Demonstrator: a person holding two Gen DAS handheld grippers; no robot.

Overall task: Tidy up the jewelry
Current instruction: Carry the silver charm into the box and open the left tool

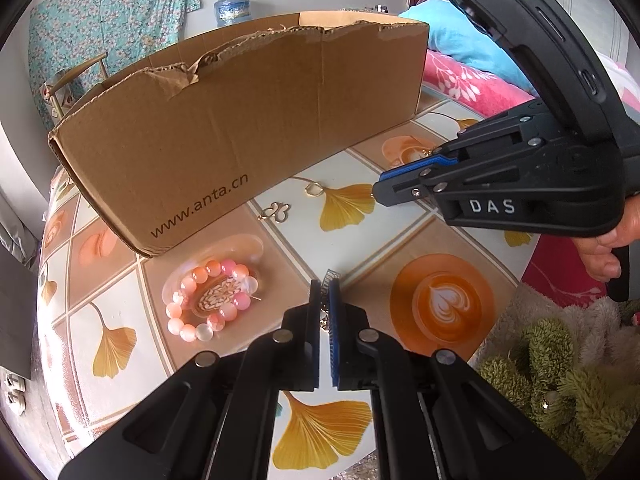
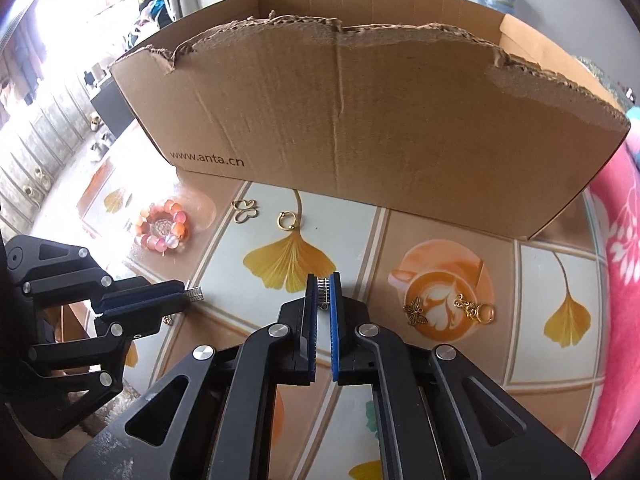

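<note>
1. Here, nearest in each wrist view, both tools are pressed together: the left gripper (image 1: 325, 286) pinches a small silvery ridged clip (image 1: 330, 276), with a bit of gold chain hanging below, and the right gripper (image 2: 323, 280) pinches a similar silvery ridged piece (image 2: 322, 289).
2. Judged step: carrying picked pieces to the box; next comes a lift over the torn rim, then release.
3. Farther on the patterned tablecloth (image 2: 360, 236) lie a pink-and-orange bead bracelet (image 1: 211, 299), a gold butterfly outline charm (image 1: 275, 212), a gold ring (image 2: 286, 220) and gold charms (image 2: 452, 310) at right.
4. Farthest stands the brown cardboard box (image 2: 360, 128).
</note>
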